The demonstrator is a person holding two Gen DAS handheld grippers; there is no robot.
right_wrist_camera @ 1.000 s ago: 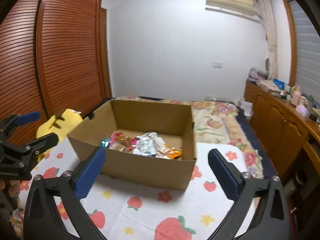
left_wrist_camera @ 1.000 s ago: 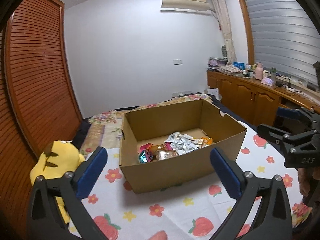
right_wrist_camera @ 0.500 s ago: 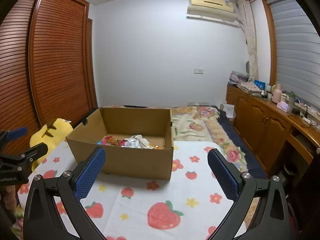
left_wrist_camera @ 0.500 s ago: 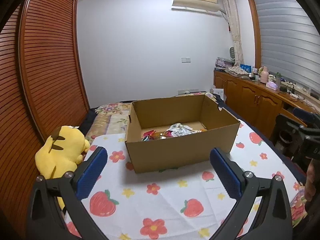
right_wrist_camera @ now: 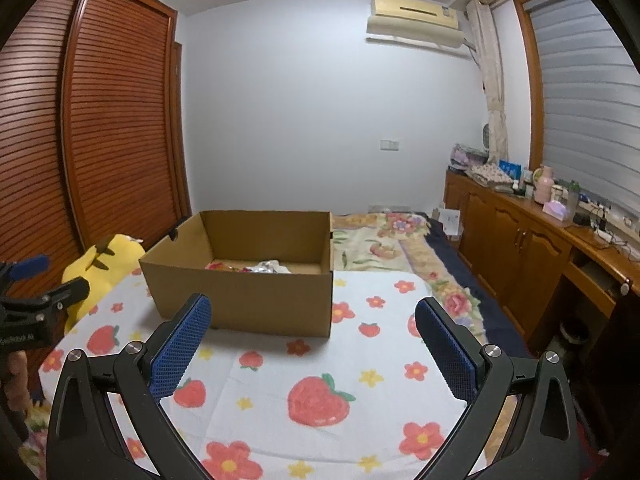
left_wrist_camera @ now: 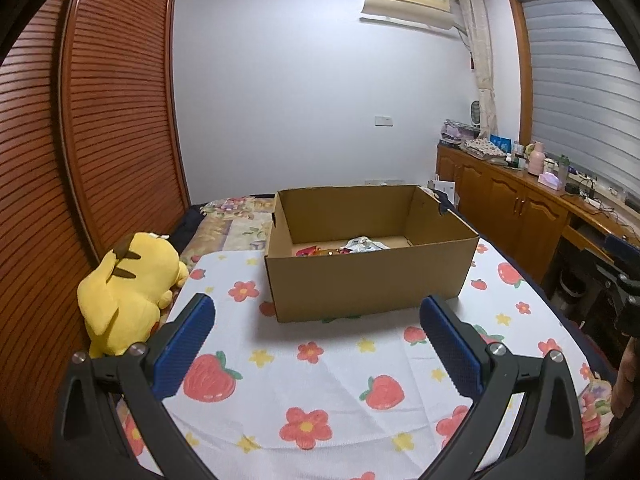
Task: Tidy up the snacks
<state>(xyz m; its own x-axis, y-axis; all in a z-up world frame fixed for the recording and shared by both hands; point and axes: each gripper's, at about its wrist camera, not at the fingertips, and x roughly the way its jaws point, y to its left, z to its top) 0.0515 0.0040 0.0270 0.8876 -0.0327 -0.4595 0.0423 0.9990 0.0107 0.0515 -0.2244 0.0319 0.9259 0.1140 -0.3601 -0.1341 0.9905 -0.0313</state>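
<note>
An open cardboard box point(left_wrist_camera: 372, 276) stands on the strawberry-print cloth point(left_wrist_camera: 320, 380); it also shows in the right wrist view point(right_wrist_camera: 240, 300). Snack packets point(left_wrist_camera: 352, 246) lie on its floor, mostly hidden by the near wall, and show in the right wrist view point(right_wrist_camera: 260, 267) too. My left gripper point(left_wrist_camera: 316, 344) is open and empty, held back from the box's front. My right gripper point(right_wrist_camera: 312, 340) is open and empty, in front of the box's right corner. Each gripper shows at the edge of the other's view: the right one point(left_wrist_camera: 620, 264) and the left one point(right_wrist_camera: 36, 292).
A yellow plush toy point(left_wrist_camera: 128, 284) lies left of the box against the slatted wooden wardrobe point(left_wrist_camera: 80, 140). A flowered bedspread point(right_wrist_camera: 400, 240) lies behind the cloth. A wooden cabinet point(left_wrist_camera: 520, 208) with clutter on top runs along the right wall.
Both grippers have pulled back and dropped away from the box, which now looks smaller and farther. The snacks are less visible over its near wall. Both grippers stayed open.
</note>
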